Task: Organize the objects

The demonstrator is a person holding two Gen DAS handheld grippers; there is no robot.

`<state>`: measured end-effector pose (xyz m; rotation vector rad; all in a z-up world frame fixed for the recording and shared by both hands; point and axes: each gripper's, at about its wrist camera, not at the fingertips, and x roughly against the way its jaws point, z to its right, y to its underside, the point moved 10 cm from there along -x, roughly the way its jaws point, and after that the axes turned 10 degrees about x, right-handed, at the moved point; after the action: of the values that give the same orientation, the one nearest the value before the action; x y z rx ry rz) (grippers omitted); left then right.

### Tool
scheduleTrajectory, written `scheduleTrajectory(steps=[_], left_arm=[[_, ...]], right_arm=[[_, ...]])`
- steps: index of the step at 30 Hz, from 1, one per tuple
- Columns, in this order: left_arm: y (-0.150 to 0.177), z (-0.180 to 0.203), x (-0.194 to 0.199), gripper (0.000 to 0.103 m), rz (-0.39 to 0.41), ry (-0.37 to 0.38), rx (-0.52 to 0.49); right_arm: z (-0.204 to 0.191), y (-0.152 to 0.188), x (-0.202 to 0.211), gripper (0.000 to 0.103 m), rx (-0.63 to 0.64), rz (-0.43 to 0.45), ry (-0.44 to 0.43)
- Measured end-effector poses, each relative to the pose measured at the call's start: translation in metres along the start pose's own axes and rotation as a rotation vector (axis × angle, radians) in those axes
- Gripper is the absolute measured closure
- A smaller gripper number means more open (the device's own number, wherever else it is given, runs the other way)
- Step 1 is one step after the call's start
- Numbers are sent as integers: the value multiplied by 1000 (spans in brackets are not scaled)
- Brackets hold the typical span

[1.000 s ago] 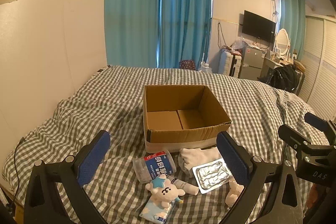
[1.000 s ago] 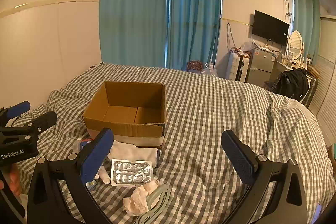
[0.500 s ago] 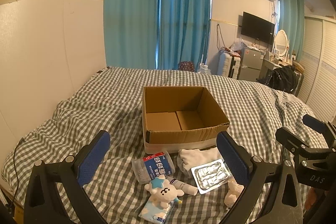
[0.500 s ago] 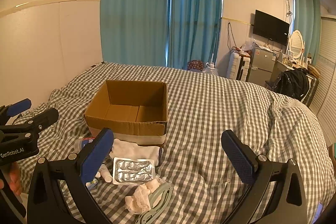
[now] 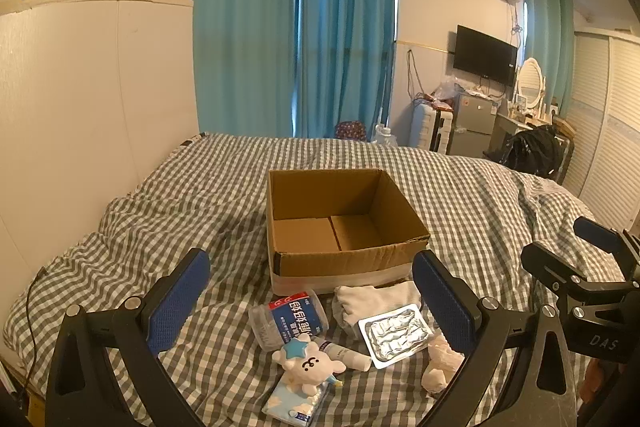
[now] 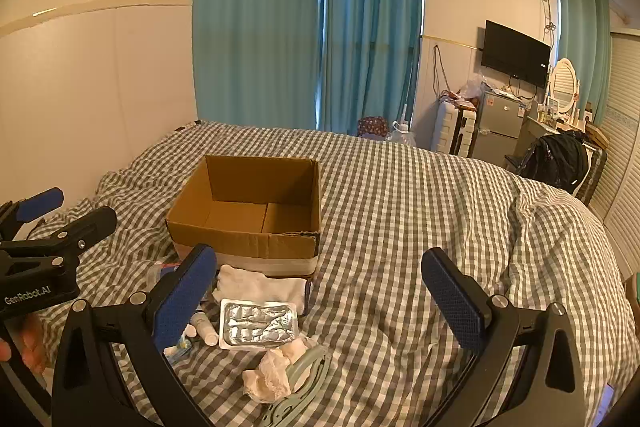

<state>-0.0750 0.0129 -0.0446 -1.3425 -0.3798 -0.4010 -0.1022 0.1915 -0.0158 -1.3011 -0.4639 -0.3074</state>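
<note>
Cardboard box (image 5: 344,227) beyond both hand-held grippers, left (image 5: 312,301) and right (image 6: 320,297), each spread, empty.

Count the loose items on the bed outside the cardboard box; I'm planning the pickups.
7, all in front of the cardboard box: jar, white sock, blister pack, tube, plush, tissue packet, crumpled tissue. More may be hidden.

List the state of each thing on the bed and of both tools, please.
Brown cardboard box: open, upright, empty.
Clear plastic jar with blue label: lying on its side.
Silver foil blister pack: lying flat.
White sock: lying flat against the box.
White plush toy: on a blue packet.
Left tool: open, holding nothing.
Right tool: open, holding nothing.
</note>
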Motion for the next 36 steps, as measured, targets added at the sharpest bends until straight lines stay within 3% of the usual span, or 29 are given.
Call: scheduleTrajectory(steps=[21,36], left_arm=[[-3,3,14,0,26,20,-6],[8,-3,12,0,7,13,5]], right_arm=[[-4,-11,28,0,11,45,-3],[-5,1,20,1,24,20,-28]])
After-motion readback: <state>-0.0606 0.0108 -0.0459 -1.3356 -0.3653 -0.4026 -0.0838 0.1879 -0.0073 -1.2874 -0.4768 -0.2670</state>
